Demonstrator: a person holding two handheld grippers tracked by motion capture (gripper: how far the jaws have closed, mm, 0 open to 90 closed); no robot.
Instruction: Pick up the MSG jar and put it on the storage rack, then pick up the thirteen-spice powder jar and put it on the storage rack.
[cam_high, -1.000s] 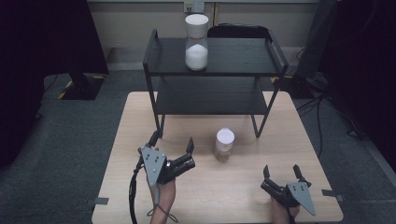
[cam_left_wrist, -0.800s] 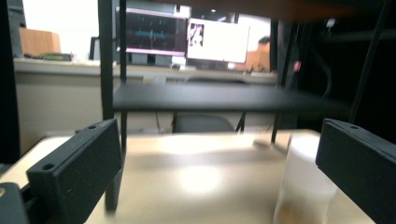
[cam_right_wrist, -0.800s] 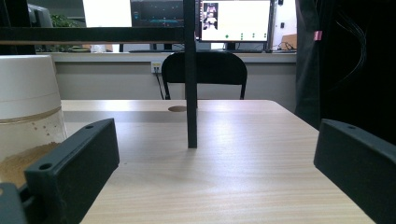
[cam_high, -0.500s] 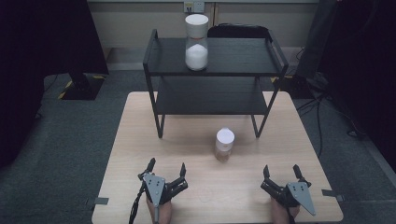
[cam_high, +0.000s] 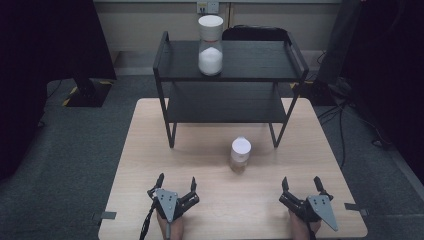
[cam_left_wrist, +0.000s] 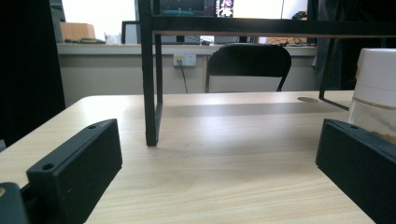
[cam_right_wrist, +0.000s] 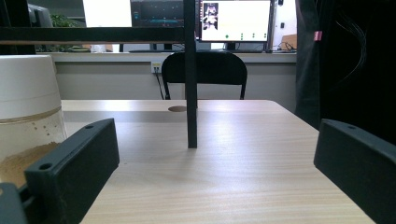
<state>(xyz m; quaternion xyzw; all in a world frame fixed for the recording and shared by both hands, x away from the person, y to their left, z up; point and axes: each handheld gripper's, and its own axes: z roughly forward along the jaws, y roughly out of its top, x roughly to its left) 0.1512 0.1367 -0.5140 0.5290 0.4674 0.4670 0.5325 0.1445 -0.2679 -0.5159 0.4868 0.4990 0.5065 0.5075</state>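
Observation:
A small clear jar (cam_high: 240, 155) with a white lid and brown powder stands mid-table, in front of a black two-tier shelf (cam_high: 230, 75). On the shelf's top tier stands a taller jar (cam_high: 210, 45) of white powder with a white lid. My left gripper (cam_high: 176, 184) rests open near the table's front edge, left of the small jar (cam_left_wrist: 376, 93), which shows at the right of the left gripper view. At the front right, my right gripper (cam_high: 301, 184) lies open; the small jar (cam_right_wrist: 28, 107) shows at the left of its view. Nothing sits between either pair of jaws.
The wooden table (cam_high: 150, 150) carries the shelf at its back half; a shelf leg (cam_left_wrist: 150, 93) stands ahead of the left gripper, another leg (cam_right_wrist: 191, 84) ahead of the right. A black chair (cam_high: 255, 33) sits behind the table. Dark screens flank both sides.
My left gripper has come back toward the front edge and settled low on the table, now pointing straight ahead. The right gripper and both jars have stayed put.

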